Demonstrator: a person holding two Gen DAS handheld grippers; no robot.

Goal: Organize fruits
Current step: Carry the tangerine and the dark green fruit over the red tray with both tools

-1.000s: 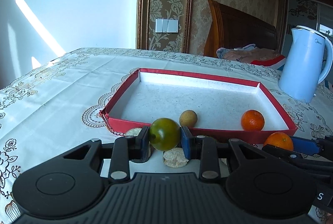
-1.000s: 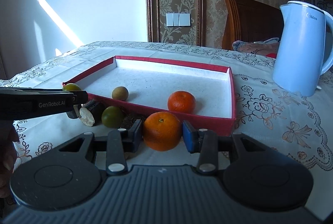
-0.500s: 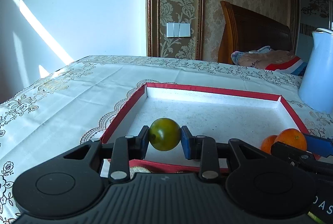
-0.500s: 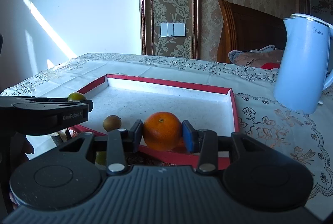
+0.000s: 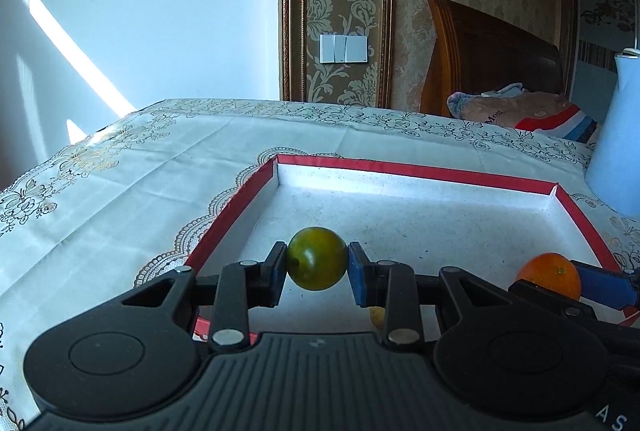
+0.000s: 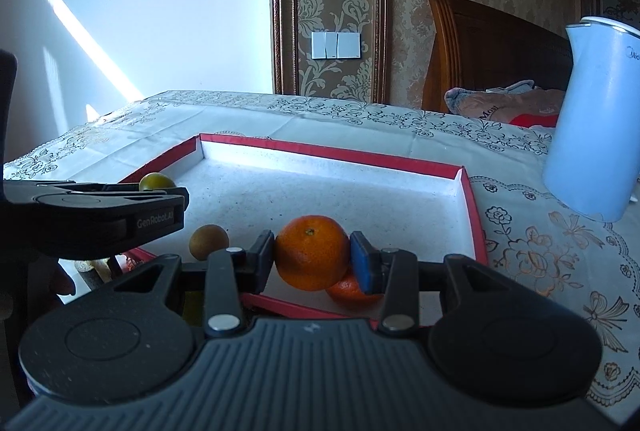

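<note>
My left gripper (image 5: 317, 263) is shut on a green round fruit (image 5: 316, 258) and holds it above the near left part of a red-rimmed tray (image 5: 416, 173). My right gripper (image 6: 313, 258) is shut on an orange (image 6: 311, 251) above the near part of the same tray (image 6: 328, 151). A second orange (image 6: 348, 290) lies in the tray under it, and a small brown fruit (image 6: 208, 241) lies to its left. The left gripper (image 6: 164, 187) and its green fruit (image 6: 155, 181) show at the left of the right wrist view. The held orange (image 5: 550, 273) shows at the right of the left wrist view.
A pale blue electric kettle (image 6: 596, 119) stands on the patterned tablecloth (image 6: 540, 243) right of the tray. A wooden chair back (image 5: 488, 51) with folded cloth (image 5: 532, 111) stands behind the table. Some small pieces (image 6: 96, 267) lie on the table before the tray's near left corner.
Both grippers have risen and moved forward with their fruits, from in front of the tray's near rim to above its inside. Both stay shut.
</note>
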